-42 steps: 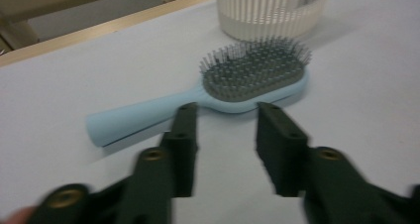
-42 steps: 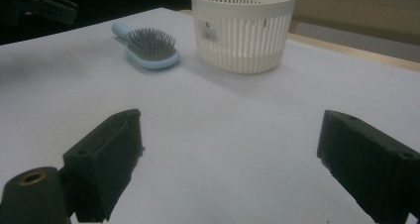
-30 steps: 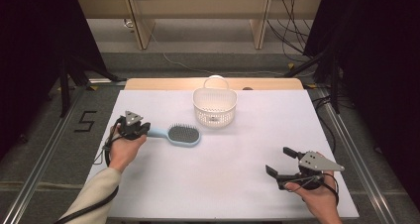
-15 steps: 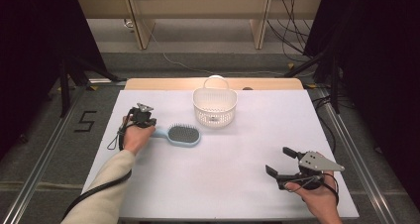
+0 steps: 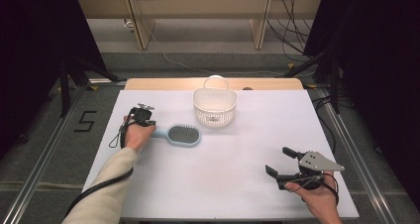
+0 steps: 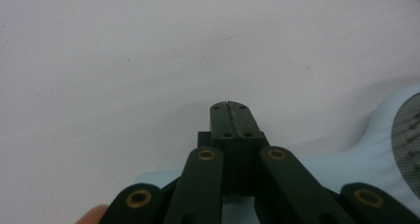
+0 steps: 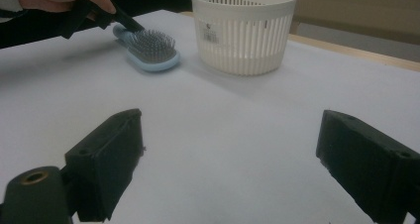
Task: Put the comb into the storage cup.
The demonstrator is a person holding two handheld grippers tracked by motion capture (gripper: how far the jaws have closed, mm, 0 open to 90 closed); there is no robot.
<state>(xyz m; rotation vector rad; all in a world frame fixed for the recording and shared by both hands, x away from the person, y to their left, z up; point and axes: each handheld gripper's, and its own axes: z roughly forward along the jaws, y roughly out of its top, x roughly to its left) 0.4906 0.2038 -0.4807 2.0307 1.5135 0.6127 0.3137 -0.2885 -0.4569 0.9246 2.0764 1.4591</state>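
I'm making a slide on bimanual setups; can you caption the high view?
Left gripper shut over a blue hairbrush's handle; right gripper open, white basket behind.

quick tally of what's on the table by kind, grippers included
Hairbrush: 1 (light blue, bristles up)
Basket: 1 (white, slotted)
Grippers: 2, left gripper with jaws shut over the brush handle, right gripper with jaws open above the bare table
Total: 4

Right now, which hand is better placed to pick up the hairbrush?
Left. The left gripper sits at the hairbrush handle, its jaws shut over the pale blue handle in its own view. The right gripper is open near the table's front right corner, far from the brush.
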